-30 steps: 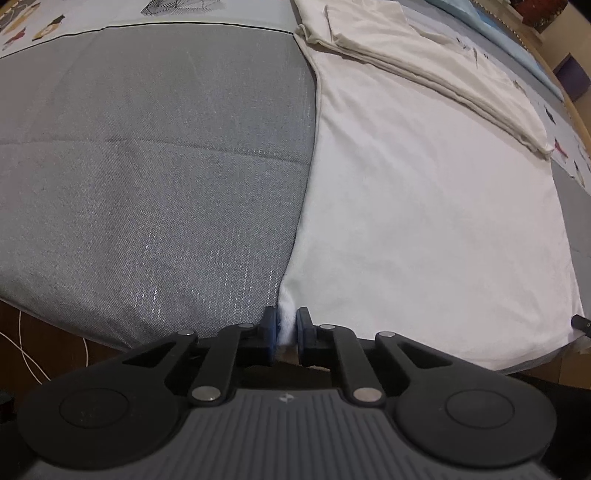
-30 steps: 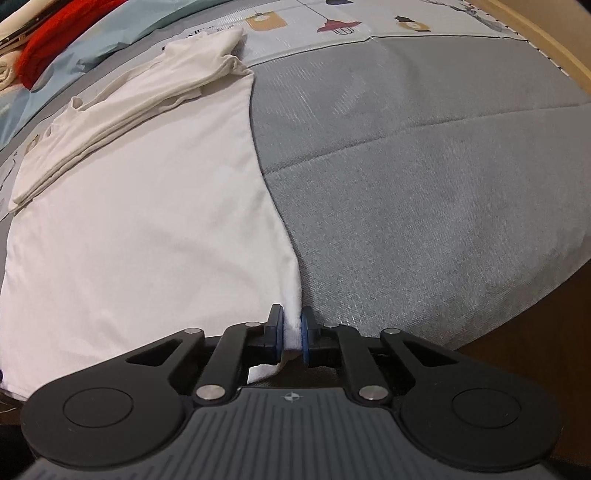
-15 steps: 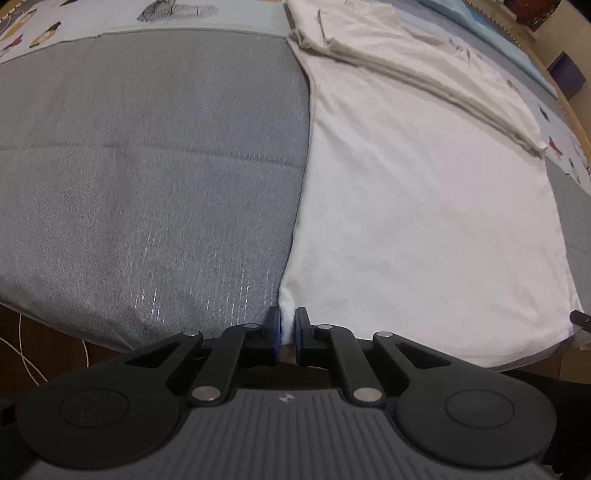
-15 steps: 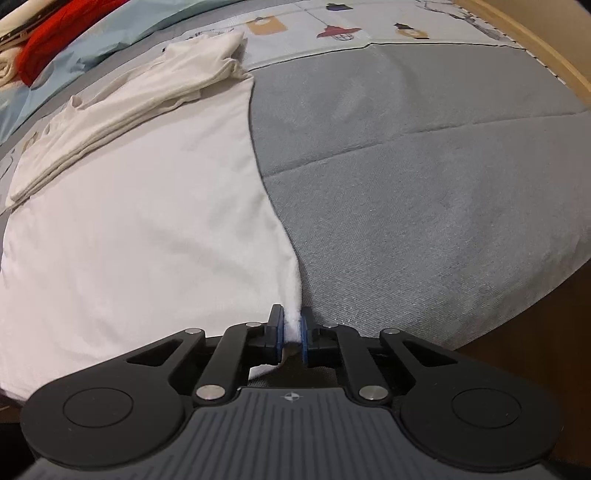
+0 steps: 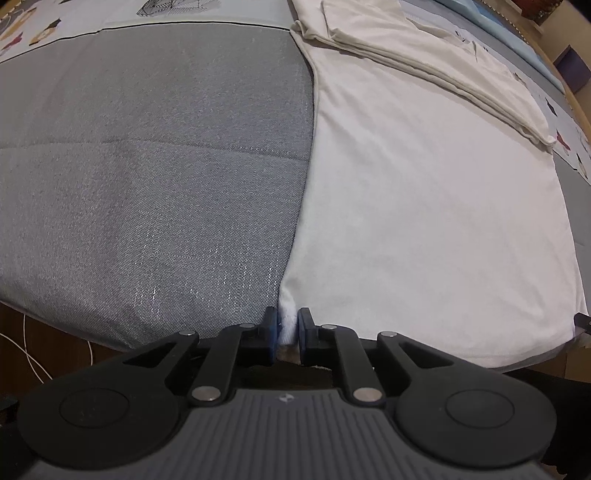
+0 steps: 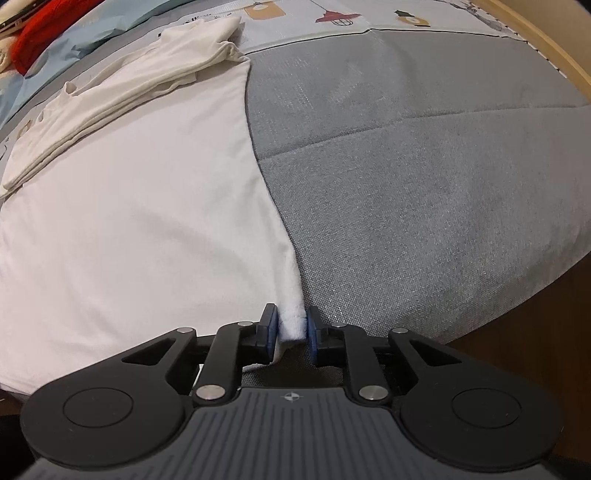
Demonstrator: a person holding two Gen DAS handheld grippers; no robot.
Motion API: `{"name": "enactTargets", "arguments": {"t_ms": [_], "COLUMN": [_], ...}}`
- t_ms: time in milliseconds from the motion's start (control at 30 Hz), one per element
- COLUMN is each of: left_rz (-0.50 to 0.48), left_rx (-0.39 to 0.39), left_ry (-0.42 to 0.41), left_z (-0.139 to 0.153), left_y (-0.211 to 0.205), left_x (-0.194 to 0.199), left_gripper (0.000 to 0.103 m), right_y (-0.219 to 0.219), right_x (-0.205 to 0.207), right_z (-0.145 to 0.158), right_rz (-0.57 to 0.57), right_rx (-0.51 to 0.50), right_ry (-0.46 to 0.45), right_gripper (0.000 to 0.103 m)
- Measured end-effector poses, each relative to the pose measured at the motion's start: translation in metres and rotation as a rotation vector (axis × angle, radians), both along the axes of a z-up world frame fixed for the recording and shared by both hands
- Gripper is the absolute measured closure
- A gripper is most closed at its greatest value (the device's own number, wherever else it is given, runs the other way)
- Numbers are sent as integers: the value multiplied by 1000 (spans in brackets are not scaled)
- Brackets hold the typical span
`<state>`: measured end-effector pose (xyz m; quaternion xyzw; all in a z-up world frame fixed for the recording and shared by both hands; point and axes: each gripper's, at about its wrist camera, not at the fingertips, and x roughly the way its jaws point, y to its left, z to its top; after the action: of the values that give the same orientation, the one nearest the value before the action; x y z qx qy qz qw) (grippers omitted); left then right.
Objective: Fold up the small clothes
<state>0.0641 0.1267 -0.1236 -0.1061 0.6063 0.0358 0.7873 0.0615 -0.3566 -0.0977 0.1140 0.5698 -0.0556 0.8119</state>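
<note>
A white garment (image 5: pixel 424 206) lies flat on the grey bedcover (image 5: pixel 147 166), its far end folded into a thick band (image 5: pixel 424 48). My left gripper (image 5: pixel 287 328) holds the garment's near left corner between its blue pads, with a small gap opening. In the right wrist view the same garment (image 6: pixel 140 221) spreads to the left. My right gripper (image 6: pixel 290 330) has its jaws parted around the near right corner, and the cloth still sits between the pads.
The bed's near edge runs just in front of both grippers, with dark floor below. A red cloth (image 6: pixel 40 33) and pale blue bedding (image 6: pixel 103 22) lie at the far left. A wooden bed frame (image 6: pixel 535 40) borders the right side. White cables (image 5: pixel 29 354) lie on the floor.
Both grippers' jaws have widened since the earlier frames, the right more than the left. The garment's corners stay between the pads. The garment has not shifted on the bed.
</note>
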Motion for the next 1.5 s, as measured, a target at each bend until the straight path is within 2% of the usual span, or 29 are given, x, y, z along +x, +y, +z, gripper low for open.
{"name": "enactTargets", "arguments": {"t_ms": [133, 267, 467, 567, 733, 900, 1133, 1300, 1367, 1500], "left_rz": [-7, -23, -34, -55, -26, -47, 51, 50, 47, 27], "left_rx": [8, 16, 30, 30, -40, -84, -181, -139, -138, -81], "left_ry": [-4, -13, -71, -147, -264, -385, -483, -443, -432, -428], "left_z": [0, 1, 16, 37, 80, 128, 187, 181, 175, 163], "left_y": [-1, -5, -9, -12, -8, -8, 10, 5, 7, 9], "left_x": [-1, -2, -8, -12, -30, -69, -121, -93, -76, -31], "left_gripper": [91, 95, 97, 97, 97, 97, 97, 97, 97, 97], "right_y": [1, 2, -2, -2, -2, -12, -37, -45, -46, -45], "right_x": [0, -1, -5, -11, -27, -52, -107, -101, -85, -45], "right_z": [0, 2, 25, 51, 93, 140, 193, 188, 180, 167], "right_rz": [4, 9, -6, 8, 31, 23, -22, -61, -87, -107], "right_rx": [-2, 6, 44, 63, 102, 162, 259, 261, 256, 241], "right_ry": [-3, -15, -112, -215, -357, -466, -588, -592, -579, -564], "right_gripper": [86, 93, 95, 95, 96, 96, 96, 97, 97, 97]}}
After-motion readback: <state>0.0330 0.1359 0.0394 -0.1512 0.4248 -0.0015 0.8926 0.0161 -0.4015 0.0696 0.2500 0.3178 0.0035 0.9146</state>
